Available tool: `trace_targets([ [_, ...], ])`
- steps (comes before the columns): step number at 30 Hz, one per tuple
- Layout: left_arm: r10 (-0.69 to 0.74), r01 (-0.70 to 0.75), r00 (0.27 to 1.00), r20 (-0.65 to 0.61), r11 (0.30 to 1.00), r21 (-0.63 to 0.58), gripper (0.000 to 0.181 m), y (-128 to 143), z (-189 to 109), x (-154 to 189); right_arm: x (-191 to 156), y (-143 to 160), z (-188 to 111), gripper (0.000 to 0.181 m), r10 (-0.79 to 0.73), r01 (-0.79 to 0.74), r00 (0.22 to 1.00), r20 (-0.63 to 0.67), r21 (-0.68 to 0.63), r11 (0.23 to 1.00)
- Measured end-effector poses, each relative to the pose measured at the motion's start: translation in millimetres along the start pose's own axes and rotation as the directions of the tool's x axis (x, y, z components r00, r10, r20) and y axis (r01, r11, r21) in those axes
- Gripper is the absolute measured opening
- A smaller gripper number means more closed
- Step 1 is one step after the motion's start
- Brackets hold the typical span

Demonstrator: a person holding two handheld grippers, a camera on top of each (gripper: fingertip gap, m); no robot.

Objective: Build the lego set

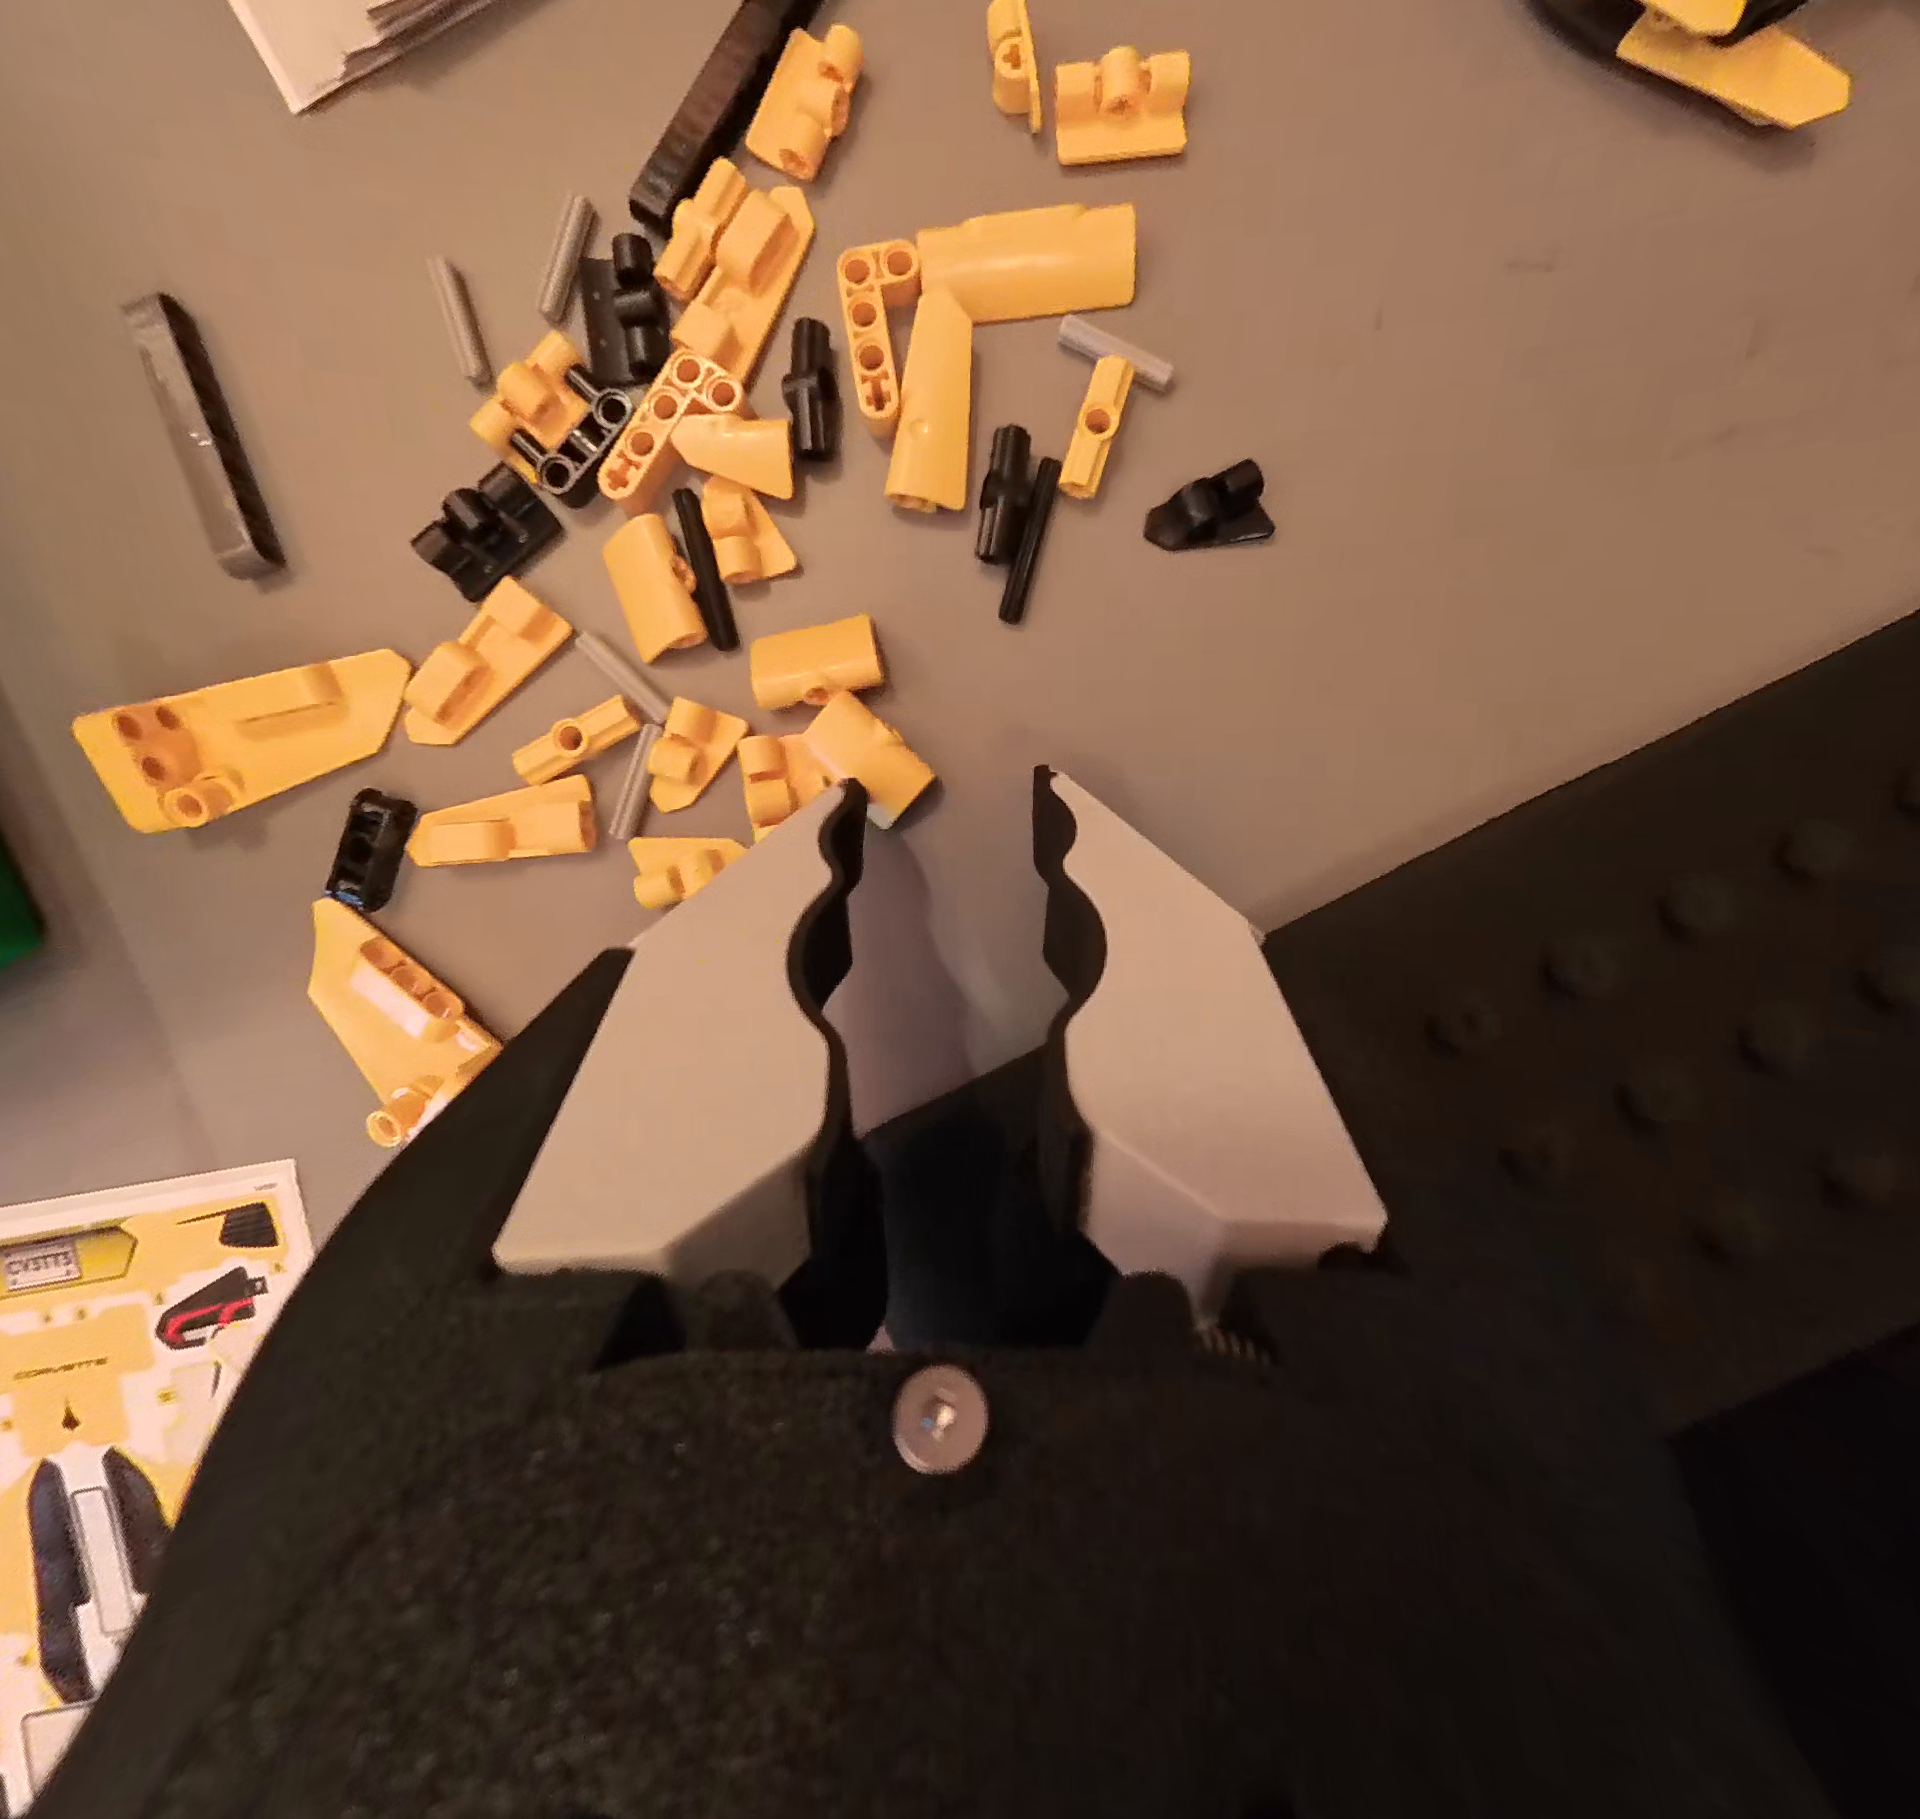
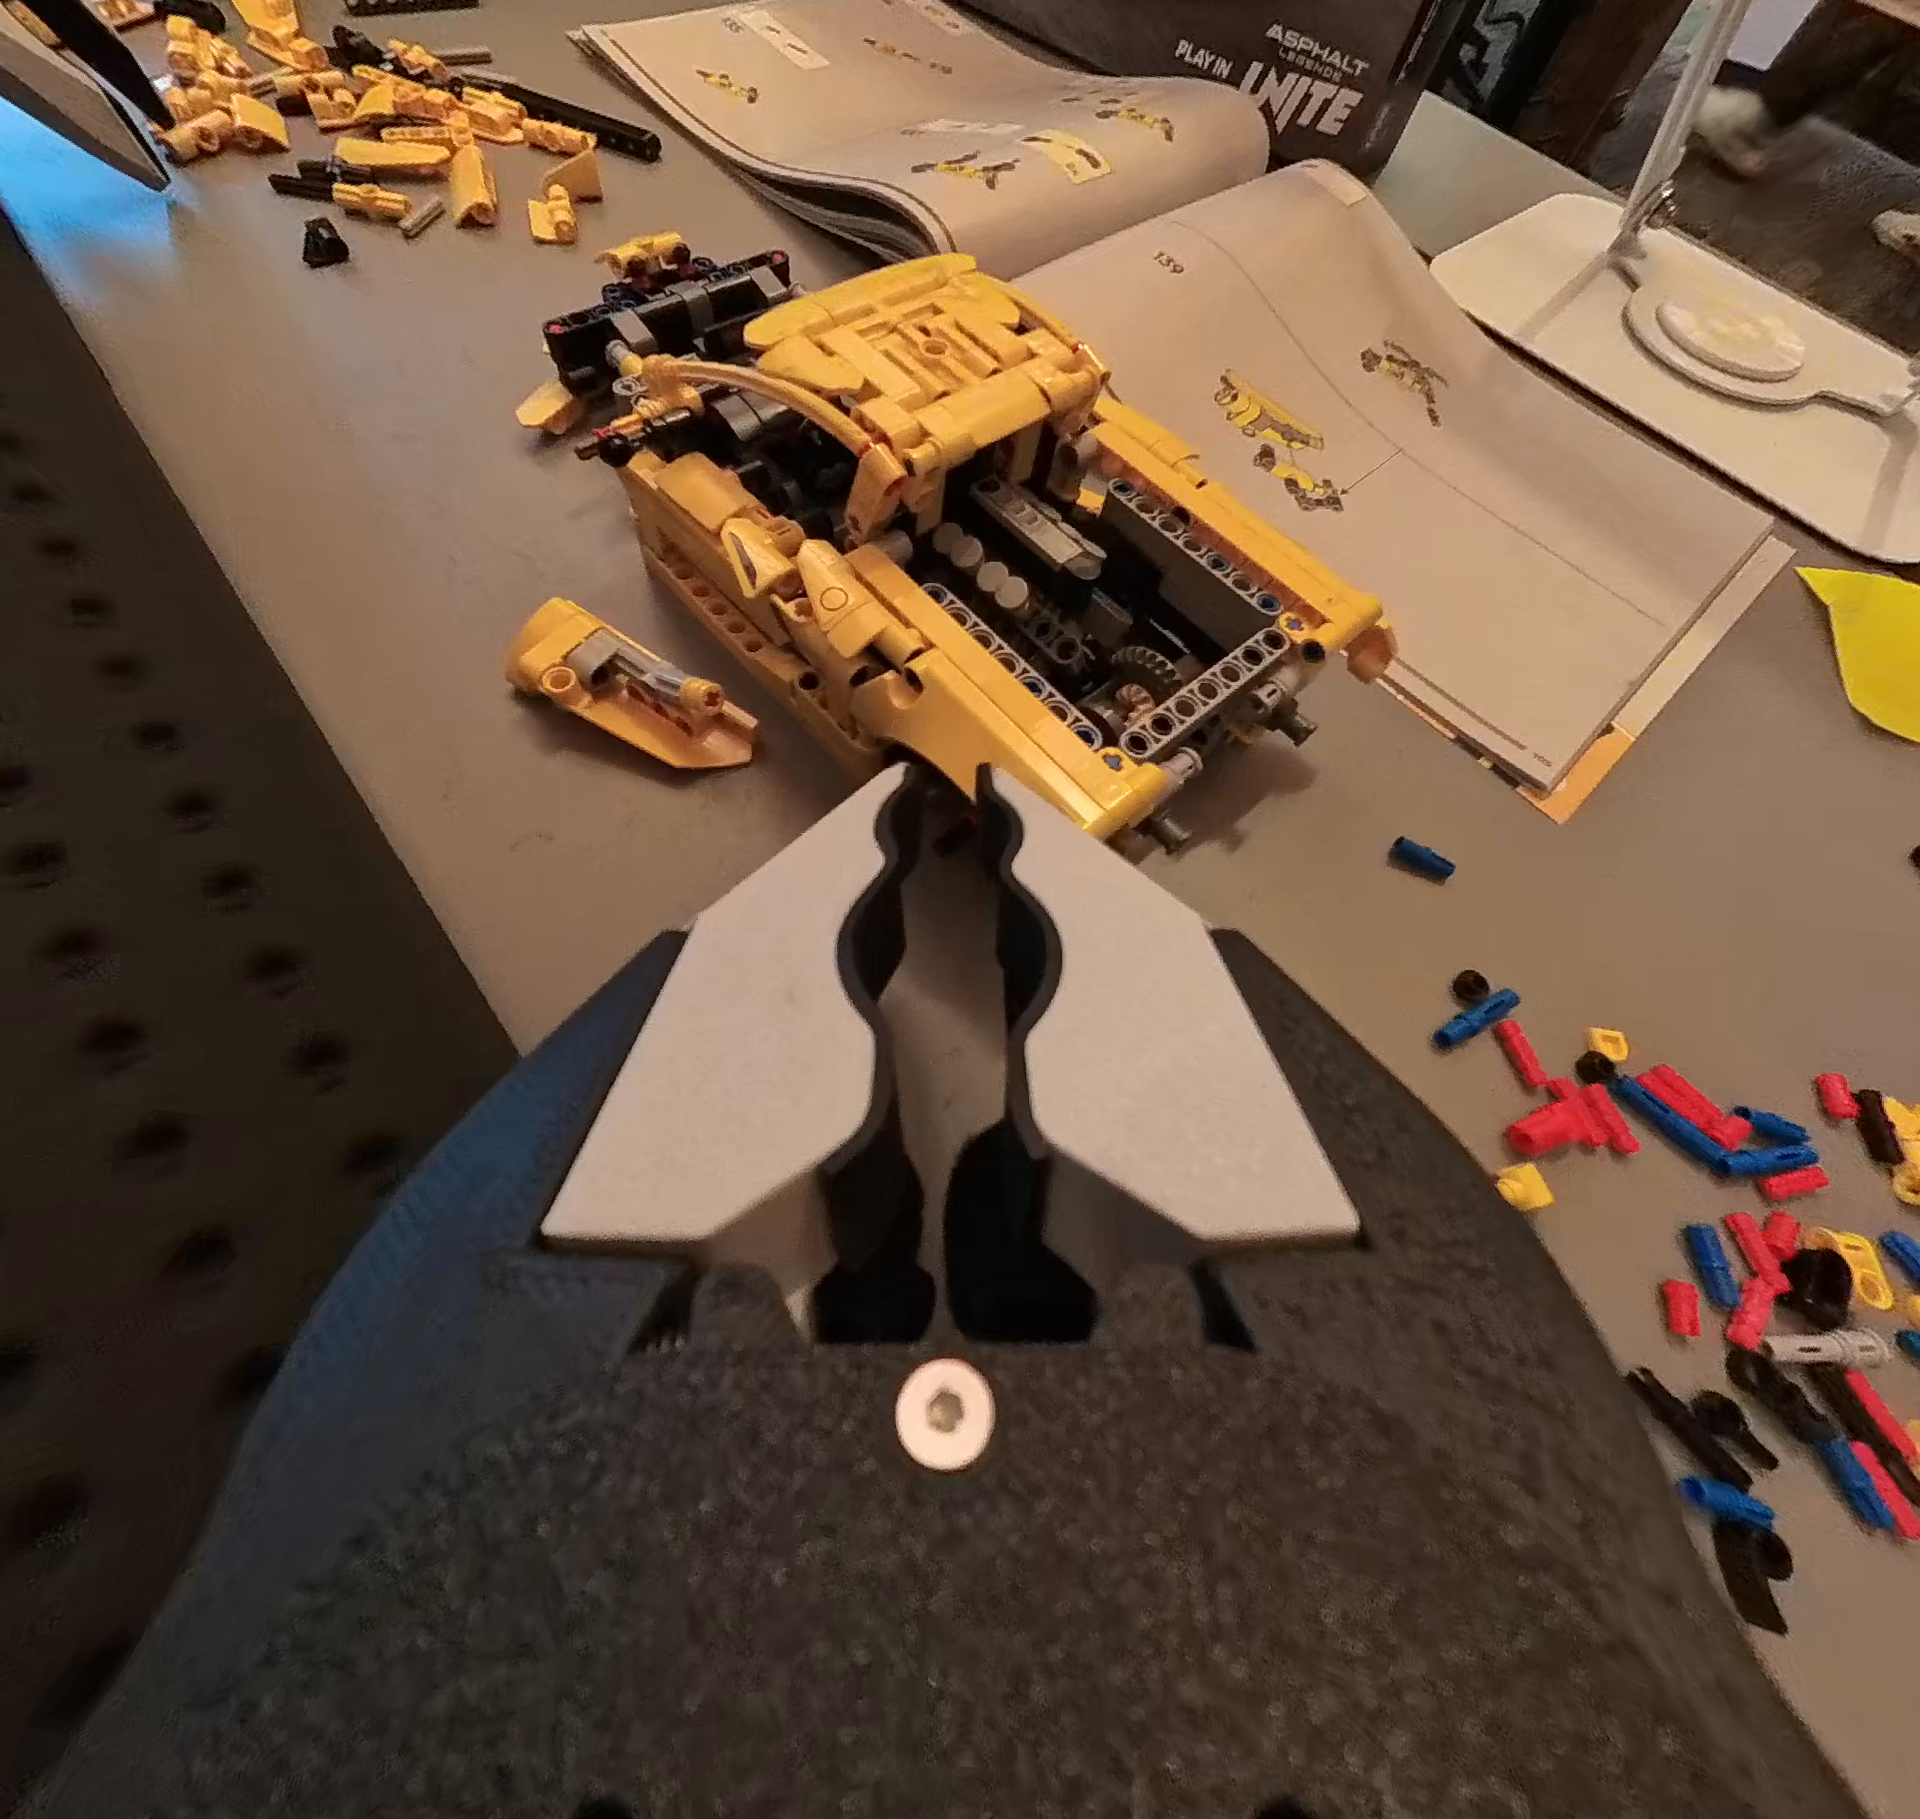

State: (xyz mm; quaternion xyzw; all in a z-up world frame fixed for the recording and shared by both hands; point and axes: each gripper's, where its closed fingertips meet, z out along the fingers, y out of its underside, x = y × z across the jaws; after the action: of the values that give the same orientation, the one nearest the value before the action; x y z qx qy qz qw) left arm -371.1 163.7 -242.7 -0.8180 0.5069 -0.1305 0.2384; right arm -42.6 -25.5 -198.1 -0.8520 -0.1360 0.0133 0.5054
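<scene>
My left gripper [image 1: 948, 803] is open and empty, low over the near edge of a spread of loose yellow and black Lego Technic parts [image 1: 727, 419] on the grey table. My right gripper [image 2: 945, 782] has its jaws only narrowly apart, right at the near corner of the half-built yellow car [image 2: 935, 522]. Something small and dark shows between the tips; I cannot tell whether it is gripped. A small yellow sub-assembly [image 2: 623, 689] lies left of the car. The parts pile [image 2: 343, 117] and a finger of the left gripper [image 2: 73, 86] show at far left.
The open instruction booklet [image 2: 1455, 481] lies right of the car, with the box [image 2: 1247, 3] behind. Red, blue and black pins [image 2: 1714, 1198] are scattered at right. A black studded mat [image 1: 1662, 938] borders the table. A sticker sheet [image 1: 125, 1354] lies near left. A white stand [image 2: 1662, 356] is far right. One gripper's finger ends stand about 40 centimetres off the other's.
</scene>
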Motion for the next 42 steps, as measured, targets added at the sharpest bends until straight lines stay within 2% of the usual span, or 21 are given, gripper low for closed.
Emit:
trace_targets([
  [6, -0.081, 0.081, 0.996, 0.041, 0.997, 0.019, 0.033, -1.5, -0.1, -10.4, -1.0, -0.5, -0.3, 0.008, -0.020, 0.020, 1.000, -0.009, 0.003, 1.000],
  [10, -0.195, 0.197, 0.980, -0.042, 0.980, 0.031, 0.039, -6.0, 1.3, -3.4, -1.0, 1.0, 0.7, 0.007, -0.036, 0.035, 0.999, -0.019, -0.008, 0.999],
  [13, -0.235, 0.237, 0.971, -0.050, 0.971, 0.042, 0.038, -8.4, 3.0, -5.1, -1.8, 2.4, 1.9, 0.007, -0.046, 0.046, 0.999, -0.019, -0.020, 0.999],
  [15, -0.261, 0.263, 0.964, -0.055, 0.964, 0.040, 0.033, -9.6, 3.7, -6.5, -1.5, 2.8, 2.0, 0.006, -0.055, 0.055, 0.998, -0.026, -0.023, 0.998],
  [18, -0.239, 0.242, 0.969, -0.064, 0.970, 0.037, 0.017, -10.9, 7.2, -4.1, -0.4, 3.0, 1.8, 0.005, -0.067, 0.066, 0.997, -0.040, -0.023, 0.998],
  [21, -0.209, 0.212, 0.976, -0.059, 0.976, 0.049, 0.016, -14.4, 7.6, -3.6, -0.3, 2.1, 1.3, 0.004, -0.076, 0.075, 0.996, -0.047, -0.018, 0.997],
  [23, -0.225, 0.248, 0.961, -0.159, 0.959, 0.139, 0.016, -30.8, -0.2, 5.2, 0.7, 1.1, 0.4, 0.003, -0.083, 0.082, 0.995, -0.060, -0.012, 0.997],
  [25, -0.255, 0.381, 0.882, -0.396, 0.880, 0.284, 0.016, -63.9, -24.9, 22.0, 2.5, -0.1, -0.7, 0.002, -0.091, 0.090, 0.993, -0.078, -0.005, 0.996],
  [26, -0.249, 0.491, 0.796, -0.552, 0.800, 0.346, 0.016, -84.0, -46.1, 29.4, 3.5, -0.9, -1.5, 0.002, -0.094, 0.094, 0.992, -0.088, 0.001, 0.996],
  [28, -0.173, 0.696, 0.579, -0.797, 0.615, 0.372, 0.016, -113.7, -90.7, 31.0, 5.6, -3.1, -3.2, 0.001, -0.098, 0.101, 0.989, -0.108, 0.016, 0.995],
  [29, -0.148, 0.734, 0.528, -0.837, 0.576, 0.361, 0.016, -119.2, -99.9, 29.4, 6.6, -4.1, -4.2, 0.000, -0.100, 0.103, 0.988, -0.118, 0.024, 0.994],
  [31, -0.107, 0.727, 0.518, -0.849, 0.578, 0.371, 0.016, -124.2, -105.3, 34.9, 7.8, -6.5, -6.4, 0.000, -0.099, 0.105, 0.987, -0.129, 0.041, 0.994],
  [32, -0.068, 0.735, 0.486, -0.871, 0.571, 0.366, 0.016, -128.4, -112.8, 40.0, 8.3, -7.7, -7.5, 0.001, -0.097, 0.104, 0.986, -0.133, 0.050, 0.993],
  [35, 0.037, 0.797, 0.344, -0.938, 0.516, 0.312, 0.016, -140.9, -136.2, 47.8, 11.4, -11.5, -11.3, 0.001, -0.078, 0.091, 0.986, -0.147, 0.082, 0.992],
  [38, 0.079, 0.813, 0.265, -0.961, 0.517, 0.267, 0.016, -148.8, -139.3, 59.2, 14.8, -14.2, -14.5, 0.002, -0.050, 0.067, 0.987, -0.151, 0.109, 0.992],
  [39, 0.062, 0.801, 0.271, -0.961, 0.540, 0.261, 0.016, -150.6, -132.7, 65.6, 15.7, -15.3, -15.8, 0.001, -0.041, 0.059, 0.988, -0.151, 0.120, 0.991],
  [40, 0.032, 0.765, 0.313, -0.949, 0.585, 0.272, 0.016, -150.9, -120.7, 75.0, 16.5, -16.2, -17.1, 0.001, -0.031, 0.051, 0.988, -0.151, 0.131, 0.990],
  [42, -0.023, 0.618, 0.468, -0.884, 0.723, 0.308, 0.016, -145.7, -86.6, 101.3, 18.6, -17.2, -19.1, 0.001, -0.017, 0.040, 0.988, -0.155, 0.145, 0.989],
])
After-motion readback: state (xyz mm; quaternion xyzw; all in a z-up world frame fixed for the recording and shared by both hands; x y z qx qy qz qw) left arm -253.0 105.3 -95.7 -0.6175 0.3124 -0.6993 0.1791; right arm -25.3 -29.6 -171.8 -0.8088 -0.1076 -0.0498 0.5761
